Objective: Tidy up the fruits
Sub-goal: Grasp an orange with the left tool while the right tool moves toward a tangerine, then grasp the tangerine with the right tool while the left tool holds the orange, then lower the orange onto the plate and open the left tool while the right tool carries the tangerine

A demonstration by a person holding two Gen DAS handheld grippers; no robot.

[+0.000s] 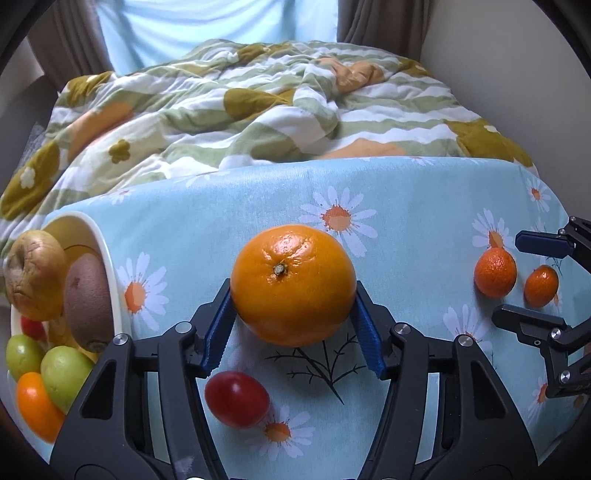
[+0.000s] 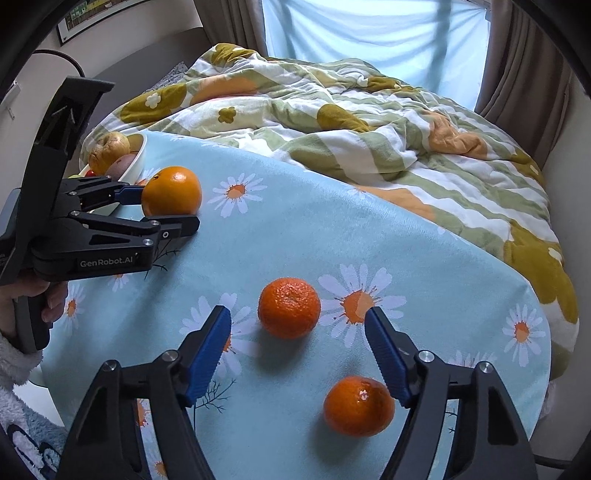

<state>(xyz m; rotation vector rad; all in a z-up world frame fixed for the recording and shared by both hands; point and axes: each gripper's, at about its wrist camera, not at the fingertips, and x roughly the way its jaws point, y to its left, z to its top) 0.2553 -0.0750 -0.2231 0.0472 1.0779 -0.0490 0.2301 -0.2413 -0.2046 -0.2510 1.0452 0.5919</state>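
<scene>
The left gripper [image 1: 293, 314] is clamped on the orange [image 1: 293, 284], with a blue pad pressed to each side of it; the stem end is turned up. From the right wrist view the orange [image 2: 171, 195] is seen held just beside the bowl [image 2: 135, 164], and whether it rests on the cloth or is lifted cannot be told. A red tomato [image 1: 237, 398] is seen on the cloth [image 1: 406, 206] nearer the camera than the orange, under the left finger. The bowl [image 1: 107, 254] is placed left of the orange, at the cloth's edge, and is filled with fruit: a brown apple [image 1: 35, 275], a kiwi [image 1: 88, 299], two green fruits [image 1: 64, 376], an orange-coloured fruit [image 1: 35, 406] and a small red one [image 1: 32, 326].

The right gripper [image 2: 297, 328] is held apart, nothing between its fingers gripped. A tangerine [image 2: 359, 405] is seen just beside its right finger, nearest the camera; whether it is touched cannot be told. A second tangerine [image 2: 289, 308] lies farther out, between the fingertips, touching neither. Both tangerines are well right of the orange, on the cloth, and are apart from each other.

Beyond the cloth a striped flowered quilt [image 2: 369, 122] is spread, and behind it a pale blue curtain [image 2: 369, 33] is hung.
</scene>
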